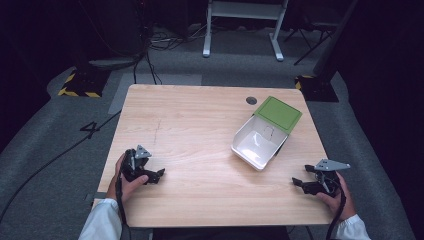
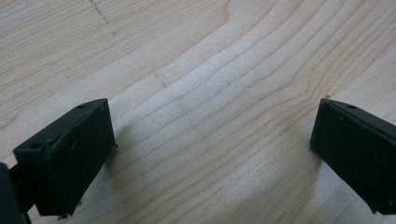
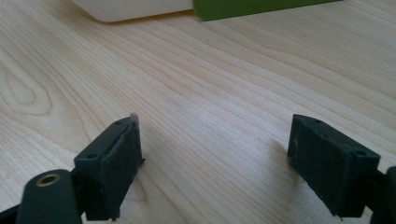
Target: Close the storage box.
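I've got my left gripper (image 1: pixel 159 175) low at the near left of the tabletop (image 1: pixel 200 130), my hand (image 1: pixel 127 182) wrapped around its body, grey plate on top. Looking along it in the left gripper view, my fingers (image 2: pixel 70 154) stand wide apart with nothing between them, just pale wood grain and a faint dashed pencil-like line (image 2: pixel 100 14) running off toward the top edge. The fingertips sit right down at the wood, shadows pooling under them.

Over on the other side, my right gripper (image 1: pixel 298 183) sits near the front right corner, held in my right hand (image 1: pixel 336 197), cable trailing back along my white sleeve (image 1: pixel 352 227). In the right gripper view those fingers (image 3: pixel 114 168) are spread wide too, empty, bare tabletop between them.

Out ahead of the right gripper, well apart from it, sits an open white container (image 1: pixel 256 142), a rectangular tub with rounded corners, with its green hinged lid (image 1: pixel 278 114) thrown back toward the far right. It looks empty inside from the high view, though I see some faint marks on its floor that I can't make out. The right gripper view catches its white edge (image 3: pixel 135 9) and the green lid (image 3: pixel 252 7) along the top.

A small dark round grommet hole (image 1: pixel 251 100) sits at the far edge of the tabletop, just beyond the lid. Beyond that, grey carpet (image 1: pixel 235 67) and white desk legs (image 1: pixel 242 25) in the dark.
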Demonstrator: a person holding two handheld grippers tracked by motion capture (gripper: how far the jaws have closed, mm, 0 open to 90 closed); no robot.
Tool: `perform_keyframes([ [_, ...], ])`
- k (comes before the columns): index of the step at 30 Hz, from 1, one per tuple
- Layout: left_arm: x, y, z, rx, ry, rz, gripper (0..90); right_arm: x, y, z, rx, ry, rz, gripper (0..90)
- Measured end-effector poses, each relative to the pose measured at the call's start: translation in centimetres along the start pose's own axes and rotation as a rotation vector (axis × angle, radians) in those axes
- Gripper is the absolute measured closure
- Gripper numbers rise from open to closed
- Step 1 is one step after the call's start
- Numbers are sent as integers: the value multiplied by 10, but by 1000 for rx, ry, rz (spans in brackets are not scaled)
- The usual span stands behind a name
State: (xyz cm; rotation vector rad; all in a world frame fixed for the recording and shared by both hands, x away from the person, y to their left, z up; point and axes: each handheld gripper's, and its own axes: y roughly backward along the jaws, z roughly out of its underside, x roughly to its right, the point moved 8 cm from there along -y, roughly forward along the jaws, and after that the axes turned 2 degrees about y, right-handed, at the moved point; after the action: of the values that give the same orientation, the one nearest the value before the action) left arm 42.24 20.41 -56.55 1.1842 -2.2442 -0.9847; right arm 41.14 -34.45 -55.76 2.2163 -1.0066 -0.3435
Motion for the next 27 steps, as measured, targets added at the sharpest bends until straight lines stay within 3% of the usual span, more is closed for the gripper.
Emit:
perform_keyframes([
  [13,2,0,0,1,0,0,4,3,0,-2,-1,-3,11,186],
  [16,3,0,0,-2,-7,4,4,3,5,-7,30,-26,-30,208],
  [18,5,-1,-1,-1,-18,12,4,-1,10,-17,64,-30,-59,218],
  [27,9,-3,-3,0,-13,9,4,-29,34,-74,141,79,-96,245],
])
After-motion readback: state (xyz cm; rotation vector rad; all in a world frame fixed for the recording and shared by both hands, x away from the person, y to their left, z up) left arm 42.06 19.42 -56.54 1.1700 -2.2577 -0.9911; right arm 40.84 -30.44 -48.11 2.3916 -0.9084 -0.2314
